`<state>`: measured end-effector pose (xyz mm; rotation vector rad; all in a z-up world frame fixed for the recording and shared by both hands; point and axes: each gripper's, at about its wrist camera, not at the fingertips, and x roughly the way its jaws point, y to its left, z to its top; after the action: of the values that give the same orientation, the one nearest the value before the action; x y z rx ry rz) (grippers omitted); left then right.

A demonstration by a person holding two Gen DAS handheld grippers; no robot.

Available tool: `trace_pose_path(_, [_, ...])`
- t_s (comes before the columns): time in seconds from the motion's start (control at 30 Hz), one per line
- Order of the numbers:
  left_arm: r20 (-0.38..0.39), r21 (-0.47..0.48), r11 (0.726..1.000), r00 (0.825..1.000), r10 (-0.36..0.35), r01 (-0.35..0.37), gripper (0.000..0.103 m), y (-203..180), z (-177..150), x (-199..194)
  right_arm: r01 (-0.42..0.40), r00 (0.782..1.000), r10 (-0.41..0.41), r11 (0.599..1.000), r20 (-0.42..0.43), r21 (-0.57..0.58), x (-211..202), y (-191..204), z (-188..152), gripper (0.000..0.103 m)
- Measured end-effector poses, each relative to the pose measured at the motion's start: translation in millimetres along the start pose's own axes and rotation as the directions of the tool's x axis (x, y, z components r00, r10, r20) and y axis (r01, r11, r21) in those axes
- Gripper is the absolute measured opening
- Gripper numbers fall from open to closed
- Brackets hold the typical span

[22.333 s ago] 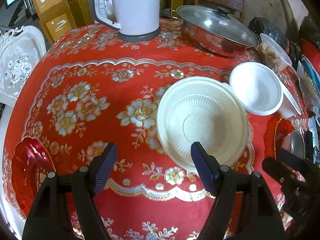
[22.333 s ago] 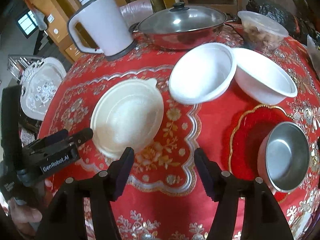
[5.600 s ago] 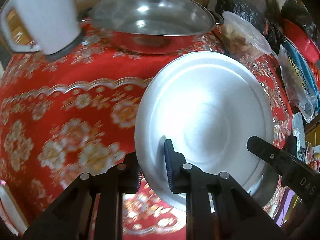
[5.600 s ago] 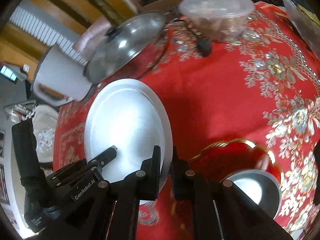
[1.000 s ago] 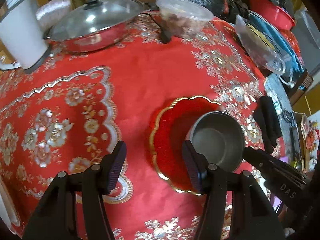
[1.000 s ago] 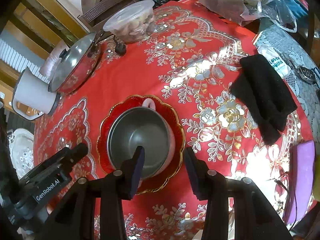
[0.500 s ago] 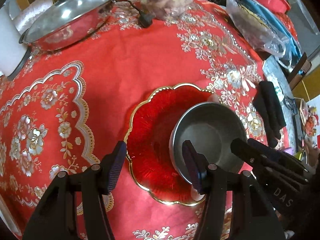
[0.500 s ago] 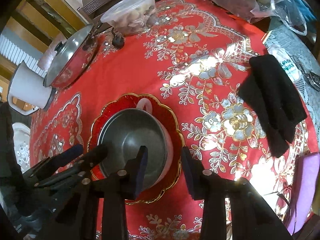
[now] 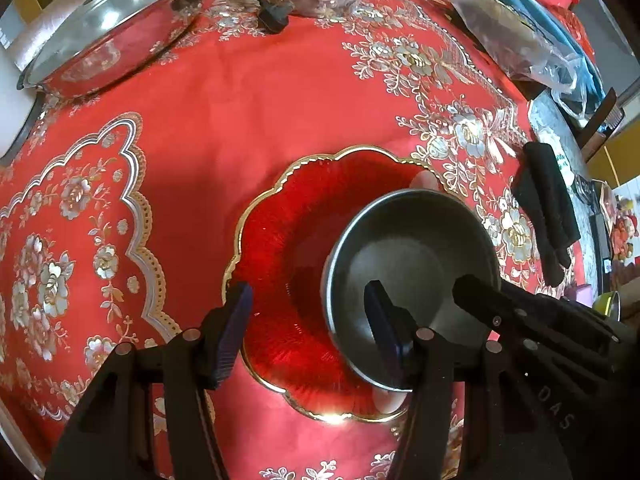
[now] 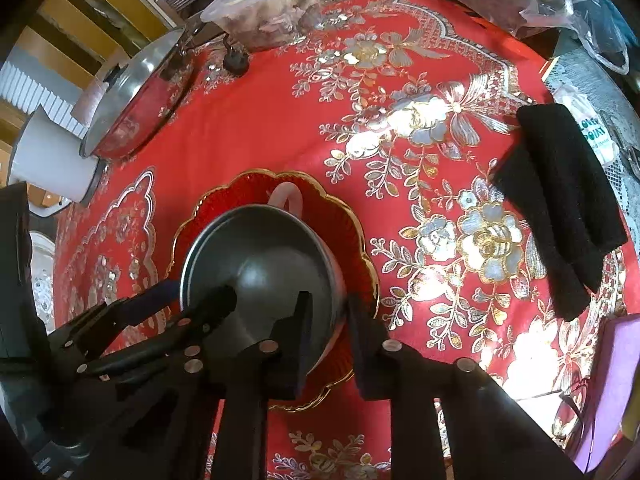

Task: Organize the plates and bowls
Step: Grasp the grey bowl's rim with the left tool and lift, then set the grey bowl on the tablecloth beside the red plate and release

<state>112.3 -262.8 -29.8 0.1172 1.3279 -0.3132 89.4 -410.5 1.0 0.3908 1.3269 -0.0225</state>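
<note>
So there's a metal bowl [image 9: 416, 264] sitting on a red plate with a gold scalloped rim [image 9: 280, 240], toward the plate's right side rather than dead centre. Something pale pokes out from under the bowl at the far edge, looks like a handle or a second dish, hard to say which. The plate sits on a red tablecloth with gold and silver flowers [image 9: 240, 92].

The left gripper [image 9: 308, 334] is spread wide. One finger hangs over the plate's left rim, the other is inside the bowl near its left wall, so the bowl's near-left edge sits between the two fingers. I can't tell if either pad is actually touching metal.

The right gripper [image 10: 326, 332] has come in narrow and straddles the bowl's right wall: one finger inside, one outside over the plate. There's a small gap visible around the wall, so whether it's really pinching it or just about to, I can't tell from here.

Further back on the table: a steel pan with a glass lid [image 9: 108, 28], a white kettle [image 10: 52, 164] beside it, and a clear plastic tub of food [image 10: 268, 12]. Off to the right lies a folded black cloth [image 10: 560, 200], and a plastic bag [image 9: 516, 36] sits at the far right edge.
</note>
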Motion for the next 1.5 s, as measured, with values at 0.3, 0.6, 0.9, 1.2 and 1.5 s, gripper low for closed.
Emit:
trace_pose_path(0.3, [-0.037,0.031,0.999,0.998,-0.042,0.043,0.021,-6.6,-3.9,11.1,-0.016,1.000,0.016,1.000,-0.004,-0.012,1.0,3.0,1.6,0.012])
trace_pose_path(0.6, [-0.004,-0.001,0.998,0.998,-0.057,0.057,0.018,6.9,-1.3,-5.4,-0.020,1.000,0.021,0.999,0.010,-0.041,-11.1,17.5,0.8,0.012])
trace_pose_path(0.9, [0.064,-0.086,0.995,0.997,-0.035,0.041,0.018,51.2,10.2,-41.7,-0.080,0.996,0.083,0.991,0.024,-0.106,-20.2,65.3,15.3,0.012])
trace_pose_path(1.2, [0.067,-0.199,0.979,0.996,0.063,-0.049,0.018,125.8,8.8,-44.5,-0.120,0.993,0.112,0.967,-0.046,-0.223,18.6,144.5,27.2,0.012])
trace_pose_path(1.5, [0.001,-0.236,0.969,0.997,0.077,-0.074,0.018,147.0,-5.7,-16.3,-0.164,0.984,0.143,0.960,-0.106,-0.225,44.3,150.7,22.7,0.018])
